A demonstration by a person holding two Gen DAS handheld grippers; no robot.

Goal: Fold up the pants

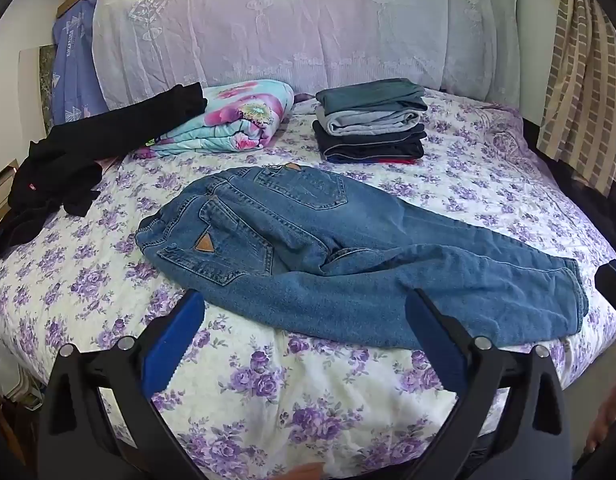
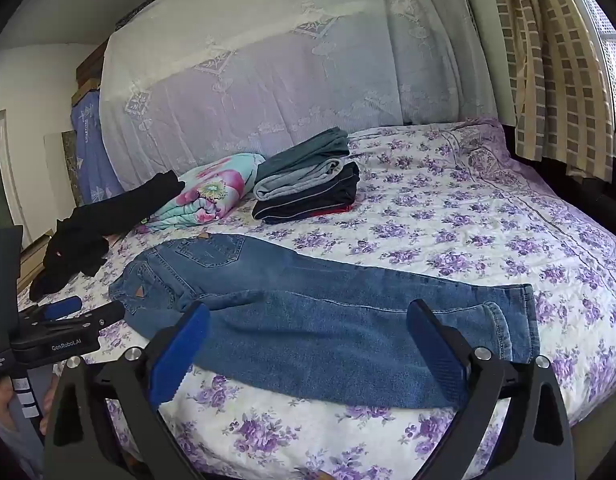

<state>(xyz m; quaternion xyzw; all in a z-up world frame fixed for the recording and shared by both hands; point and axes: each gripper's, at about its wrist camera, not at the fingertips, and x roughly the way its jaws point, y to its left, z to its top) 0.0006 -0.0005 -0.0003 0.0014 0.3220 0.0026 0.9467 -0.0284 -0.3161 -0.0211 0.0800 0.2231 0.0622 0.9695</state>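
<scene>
Left wrist view shows my left claw (image 1: 304, 320) spread wide and holding nothing, hanging just short of the blue jeans (image 1: 308, 252) that lie seat-up across the floral bedspread (image 1: 268, 400). By my judgement the fold has barely begun: the 2 legs lie roughly together, one partly over the other, but nothing is doubled lengthwise yet. A stack of folded pants (image 1: 371, 124) sits near the headboard, so earlier pairs look done, while black clothes (image 1: 68, 164) wait at the left. Right wrist view adds what the left cannot: the hems (image 2: 503, 320), my spread, empty right claw (image 2: 308, 328) near them, and the left claw from outside.
</scene>
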